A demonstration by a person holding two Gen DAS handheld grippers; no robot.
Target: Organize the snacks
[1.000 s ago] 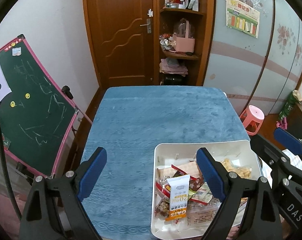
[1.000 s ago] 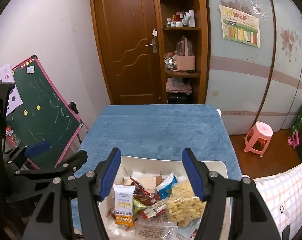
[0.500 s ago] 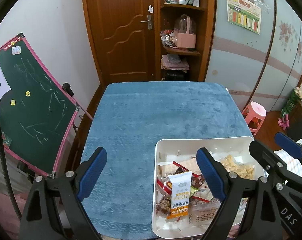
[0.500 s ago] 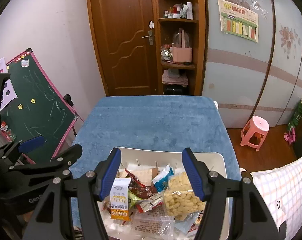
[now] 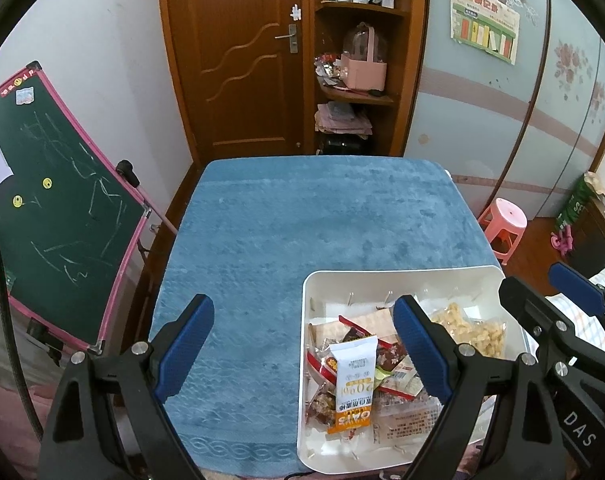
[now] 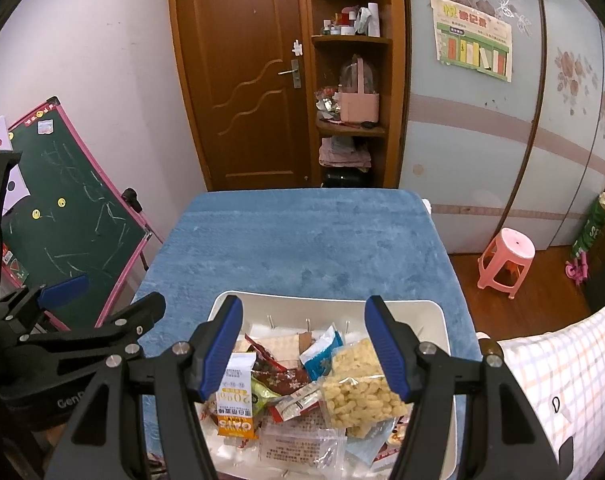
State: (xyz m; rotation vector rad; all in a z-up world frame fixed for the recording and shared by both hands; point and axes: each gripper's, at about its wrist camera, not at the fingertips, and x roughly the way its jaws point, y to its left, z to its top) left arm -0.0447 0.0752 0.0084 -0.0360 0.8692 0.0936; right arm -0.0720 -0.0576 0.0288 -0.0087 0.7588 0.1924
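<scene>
A white tray (image 5: 314,284) sits at the near right corner of a blue-covered table (image 5: 302,216); it also shows in the right wrist view (image 6: 434,308). It holds several snack packets in a loose pile: a white-and-orange oat bar (image 5: 352,384) (image 6: 235,394), a clear bag of yellow puffs (image 5: 458,322) (image 6: 358,388), a blue-and-white packet (image 6: 320,350) and red wrappers (image 6: 280,378). My left gripper (image 5: 302,344) is open and empty, above the tray's left wall. My right gripper (image 6: 304,344) is open and empty, above the pile.
A green chalkboard on a pink frame (image 5: 50,200) leans beside the table's left edge. A pink stool (image 6: 506,260) stands on the floor to the right. A wooden door (image 5: 238,56) and corner shelves (image 5: 354,92) lie beyond the far edge. Checked bedding (image 6: 562,380) lies at the near right.
Both grippers have risen and tilted down a little, so more of the tray and the table's near edge show. Both stay open. The snacks have not moved.
</scene>
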